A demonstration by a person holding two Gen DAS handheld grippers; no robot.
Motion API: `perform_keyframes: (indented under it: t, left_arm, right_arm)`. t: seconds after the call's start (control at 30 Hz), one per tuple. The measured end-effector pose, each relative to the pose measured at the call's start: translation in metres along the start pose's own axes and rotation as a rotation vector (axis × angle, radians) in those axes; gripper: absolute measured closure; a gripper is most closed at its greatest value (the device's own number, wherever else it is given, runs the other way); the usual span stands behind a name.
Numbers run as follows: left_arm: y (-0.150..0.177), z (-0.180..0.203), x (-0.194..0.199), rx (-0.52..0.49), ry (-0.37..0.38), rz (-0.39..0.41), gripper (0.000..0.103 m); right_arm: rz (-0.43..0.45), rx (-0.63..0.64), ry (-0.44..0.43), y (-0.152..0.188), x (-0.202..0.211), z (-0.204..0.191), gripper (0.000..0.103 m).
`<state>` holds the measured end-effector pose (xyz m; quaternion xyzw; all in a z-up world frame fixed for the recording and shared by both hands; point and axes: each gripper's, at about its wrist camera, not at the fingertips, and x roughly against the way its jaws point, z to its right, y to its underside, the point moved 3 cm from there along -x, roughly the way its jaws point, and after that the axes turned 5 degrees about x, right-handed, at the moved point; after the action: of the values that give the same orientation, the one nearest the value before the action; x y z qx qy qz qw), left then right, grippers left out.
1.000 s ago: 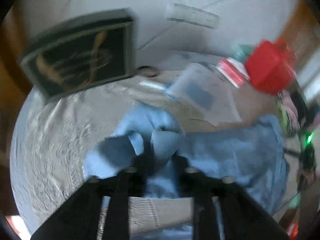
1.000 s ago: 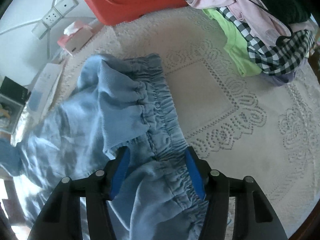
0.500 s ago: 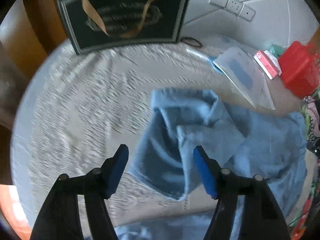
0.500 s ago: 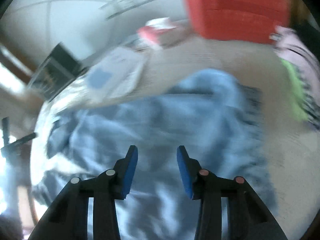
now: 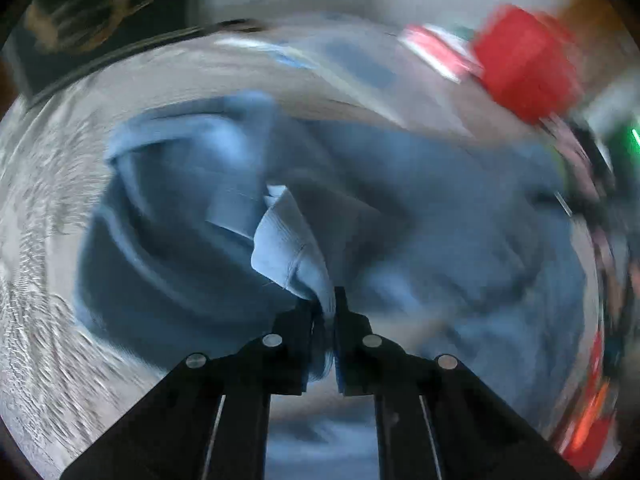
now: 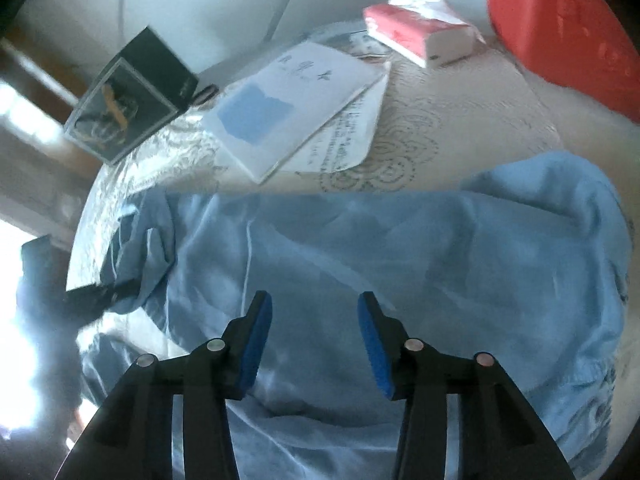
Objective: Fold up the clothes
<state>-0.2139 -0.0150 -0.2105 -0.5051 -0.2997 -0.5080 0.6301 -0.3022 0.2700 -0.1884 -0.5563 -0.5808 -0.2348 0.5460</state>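
Note:
A light blue garment [image 6: 380, 248] with an elastic waist lies spread over the lace tablecloth [image 6: 424, 136]. In the left wrist view the same blue garment [image 5: 440, 200] fills the middle, blurred by motion. My left gripper [image 5: 328, 304] is shut on a lifted fold of its cuff end. That left gripper [image 6: 100, 296] also shows at the garment's left end in the right wrist view. My right gripper [image 6: 315, 312] hovers open over the middle of the garment, its blue pads [image 6: 256, 340] holding nothing.
A dark gift bag [image 6: 128, 96], an envelope and papers [image 6: 296, 104], a red-and-white tissue pack [image 6: 420, 36] and a red box [image 6: 568, 36] stand along the far side by the wall. Other clothes blur at the right edge of the left wrist view.
My left gripper was open over the cuff end half a second ago and has shut on it and lifted it. My right gripper let go of the waistband and swung over the garment's middle.

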Motion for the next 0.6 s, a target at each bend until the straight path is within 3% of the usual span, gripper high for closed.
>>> perform_keyframes:
  t: [0.13, 0.23, 0.27, 0.43, 0.6]
  left_arm:
    - [0.031, 0.022, 0.009, -0.064, -0.025, -0.019, 0.091]
    - [0.037, 0.006, 0.024, -0.008, -0.067, 0.004, 0.056]
    - [0.037, -0.002, 0.03, 0.018, -0.087, 0.02, 0.039]
    - [0.044, -0.024, 0.043, 0.085, -0.163, 0.058, 0.036]
    - [0.054, -0.049, 0.051, 0.2, -0.154, 0.071, 0.036]
  right_arm:
    - [-0.005, 0.027, -0.025, 0.0, 0.002, -0.015, 0.06]
    - [-0.009, 0.047, -0.045, 0.0, 0.004, -0.027, 0.054]
    - [-0.01, 0.054, -0.051, 0.0, 0.005, -0.031, 0.054]
    - [-0.014, 0.127, -0.127, -0.002, -0.004, -0.08, 0.053]
    - [-0.056, 0.326, -0.119, 0.0, -0.033, -0.149, 0.051]
